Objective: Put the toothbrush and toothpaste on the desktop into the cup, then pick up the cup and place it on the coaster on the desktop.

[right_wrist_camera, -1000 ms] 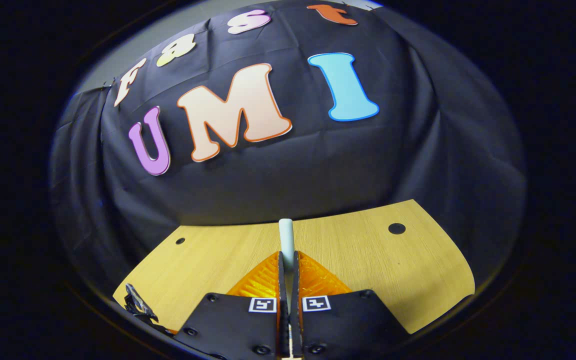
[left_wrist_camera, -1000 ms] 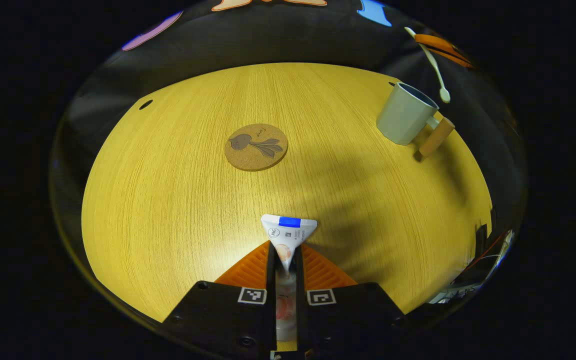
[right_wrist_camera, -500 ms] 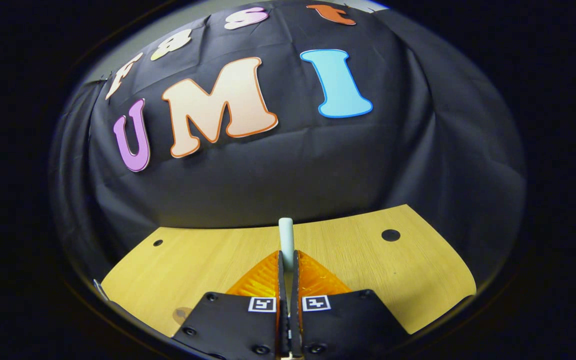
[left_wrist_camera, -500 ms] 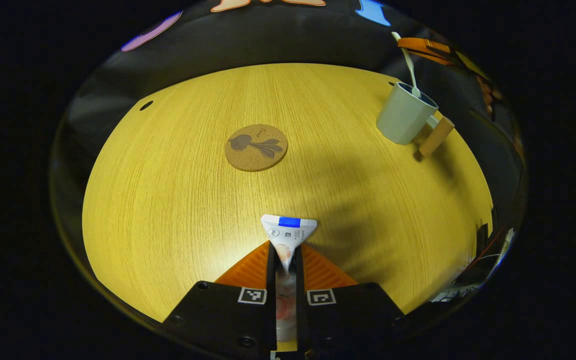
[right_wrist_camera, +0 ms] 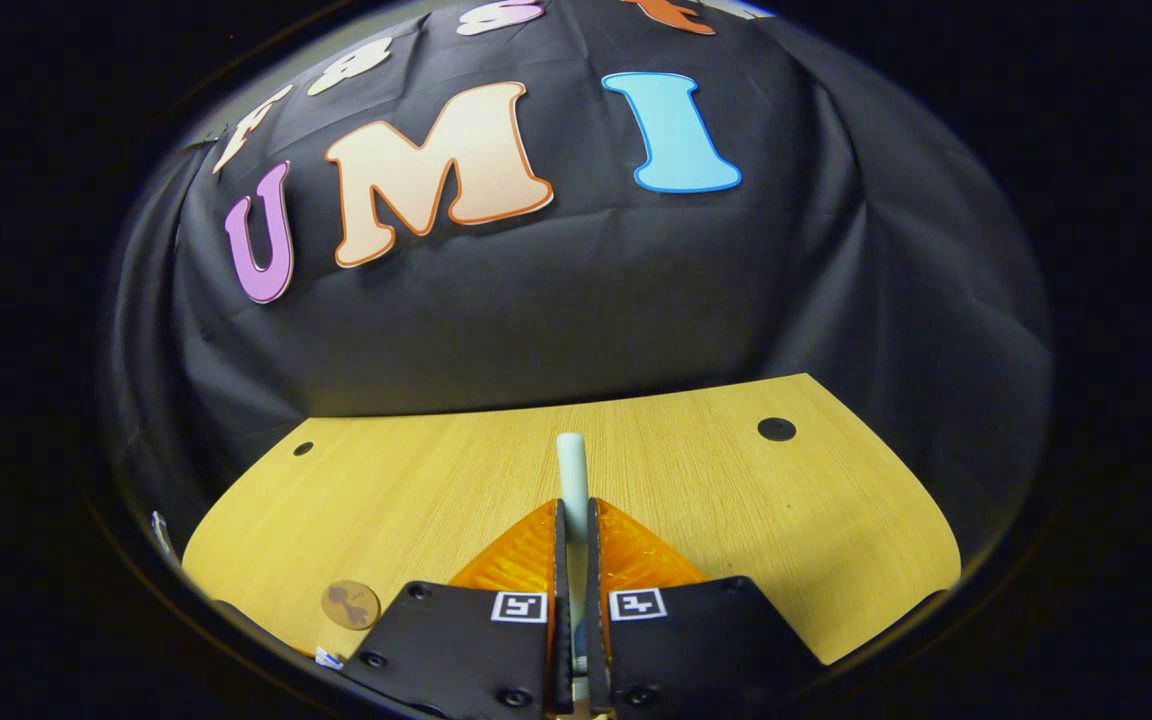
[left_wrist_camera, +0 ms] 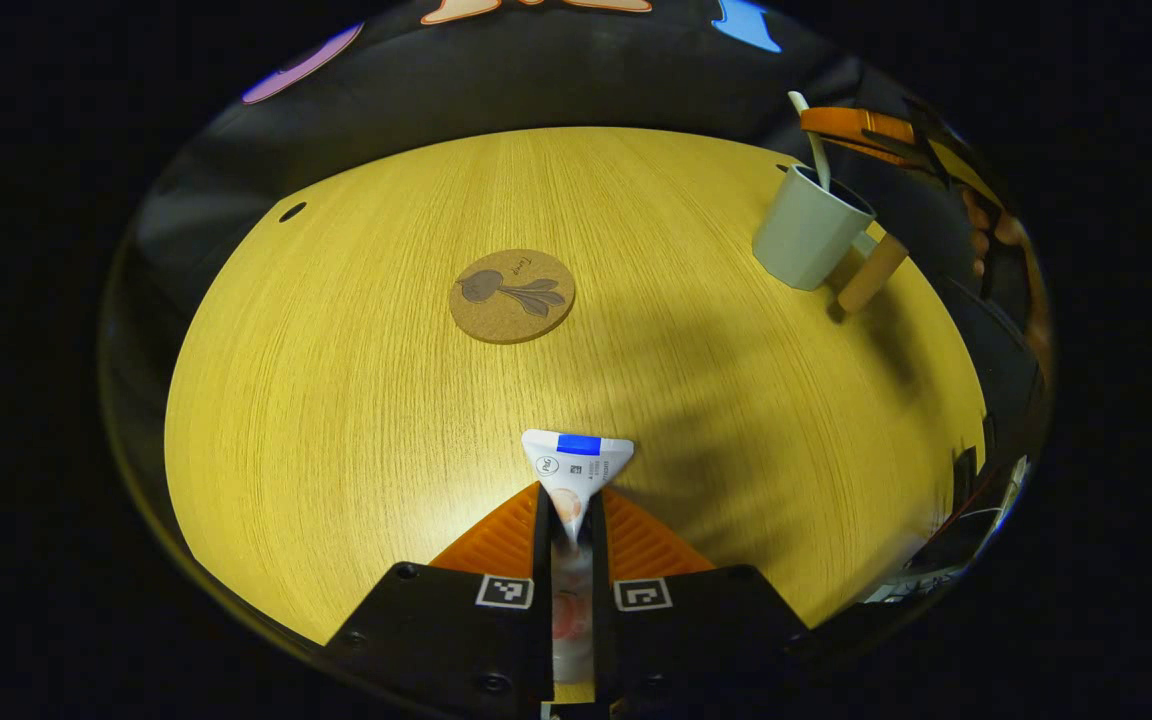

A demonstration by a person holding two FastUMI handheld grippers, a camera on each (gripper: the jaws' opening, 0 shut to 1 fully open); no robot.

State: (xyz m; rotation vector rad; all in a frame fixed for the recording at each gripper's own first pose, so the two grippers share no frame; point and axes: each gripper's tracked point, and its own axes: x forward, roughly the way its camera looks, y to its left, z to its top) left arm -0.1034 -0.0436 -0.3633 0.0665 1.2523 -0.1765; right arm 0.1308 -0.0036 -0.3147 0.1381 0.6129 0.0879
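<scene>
Right gripper point(right_wrist_camera: 572, 520) jaws pinching slim white plastic toothbrush point(left_wrist_camera: 808, 138), head inside pale grey mug point(left_wrist_camera: 808, 240) at wooden table point(left_wrist_camera: 356, 380) edge. Lower straight, then release. Left gripper point(left_wrist_camera: 572, 520) jaws pinching white toothpaste tube point(left_wrist_camera: 576, 465).

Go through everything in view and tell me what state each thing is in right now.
White toothpaste tube: clamped in the left gripper, above the wooden desktop.
Pale toothbrush: clamped in the right gripper, head end lowered into the cup.
Pale green cup: upright on the desktop.
Round cork coaster: flat, bare.
</scene>
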